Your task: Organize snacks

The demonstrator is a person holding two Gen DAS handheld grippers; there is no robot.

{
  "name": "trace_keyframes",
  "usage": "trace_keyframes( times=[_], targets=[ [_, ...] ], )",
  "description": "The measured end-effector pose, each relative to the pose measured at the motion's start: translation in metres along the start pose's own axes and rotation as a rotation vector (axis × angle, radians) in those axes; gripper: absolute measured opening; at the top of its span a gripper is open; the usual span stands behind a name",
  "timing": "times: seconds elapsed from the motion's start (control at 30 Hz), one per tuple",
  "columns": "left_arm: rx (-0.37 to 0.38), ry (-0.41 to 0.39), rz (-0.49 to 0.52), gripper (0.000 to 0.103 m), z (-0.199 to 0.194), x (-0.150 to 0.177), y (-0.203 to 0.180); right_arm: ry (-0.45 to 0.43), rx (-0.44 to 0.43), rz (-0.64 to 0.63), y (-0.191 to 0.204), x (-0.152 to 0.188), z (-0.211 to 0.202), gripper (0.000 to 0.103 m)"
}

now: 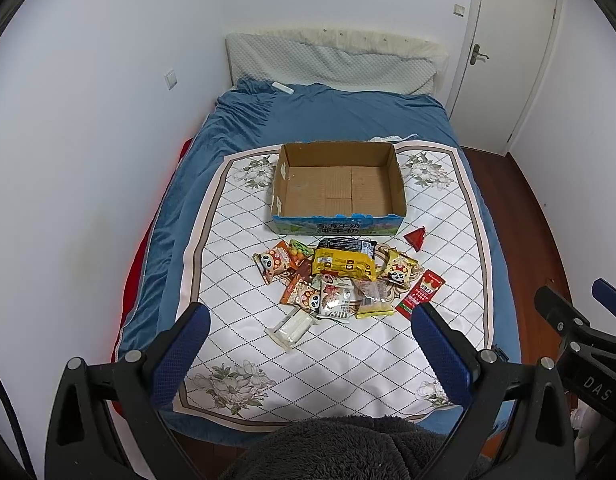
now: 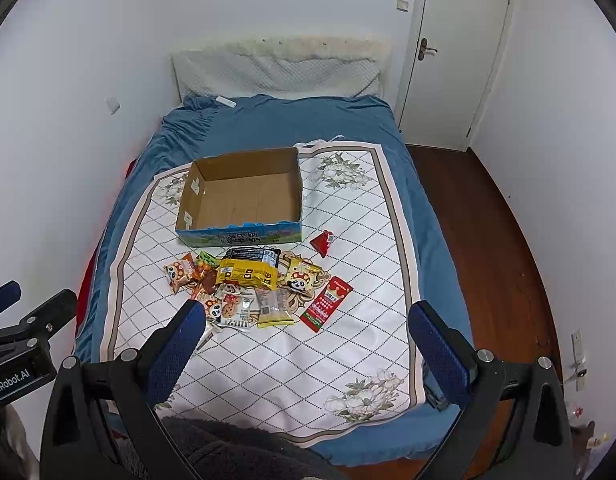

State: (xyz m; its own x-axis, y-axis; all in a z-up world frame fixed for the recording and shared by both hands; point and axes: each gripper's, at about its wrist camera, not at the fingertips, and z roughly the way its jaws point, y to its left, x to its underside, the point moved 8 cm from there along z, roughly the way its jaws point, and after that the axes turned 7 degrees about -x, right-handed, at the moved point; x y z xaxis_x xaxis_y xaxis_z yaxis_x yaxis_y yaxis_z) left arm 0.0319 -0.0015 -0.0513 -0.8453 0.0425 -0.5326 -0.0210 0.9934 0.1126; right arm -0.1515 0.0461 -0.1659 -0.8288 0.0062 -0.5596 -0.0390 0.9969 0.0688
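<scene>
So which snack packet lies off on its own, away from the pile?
The small red triangular packet, alone right of the cardboard box's front corner; the other packets overlap or touch in the pile.

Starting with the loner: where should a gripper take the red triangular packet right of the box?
Grip the red triangular packet across its raised upper ridge, coming from above. It stands apart from the pile, with bare cloth all round, so open fingers likely fit either side.

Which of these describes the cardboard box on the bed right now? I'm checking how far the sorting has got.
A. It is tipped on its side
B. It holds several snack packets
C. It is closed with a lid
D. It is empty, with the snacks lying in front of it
D: the cardboard box stands upright and open with a bare bottom, while the snack packets lie piled on the patterned cloth in front of it.
</scene>
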Motion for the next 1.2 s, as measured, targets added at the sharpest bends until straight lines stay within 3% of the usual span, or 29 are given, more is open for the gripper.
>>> trace_keyframes(
  times=[1.2],
  targets=[
    [0.004,-0.012,-0.006,0.103,-0.0034,-0.0002,-0.0043,-0.015,-0.009,0.005,0.0022,-0.0017,-0.0036,0.103]
  ],
)
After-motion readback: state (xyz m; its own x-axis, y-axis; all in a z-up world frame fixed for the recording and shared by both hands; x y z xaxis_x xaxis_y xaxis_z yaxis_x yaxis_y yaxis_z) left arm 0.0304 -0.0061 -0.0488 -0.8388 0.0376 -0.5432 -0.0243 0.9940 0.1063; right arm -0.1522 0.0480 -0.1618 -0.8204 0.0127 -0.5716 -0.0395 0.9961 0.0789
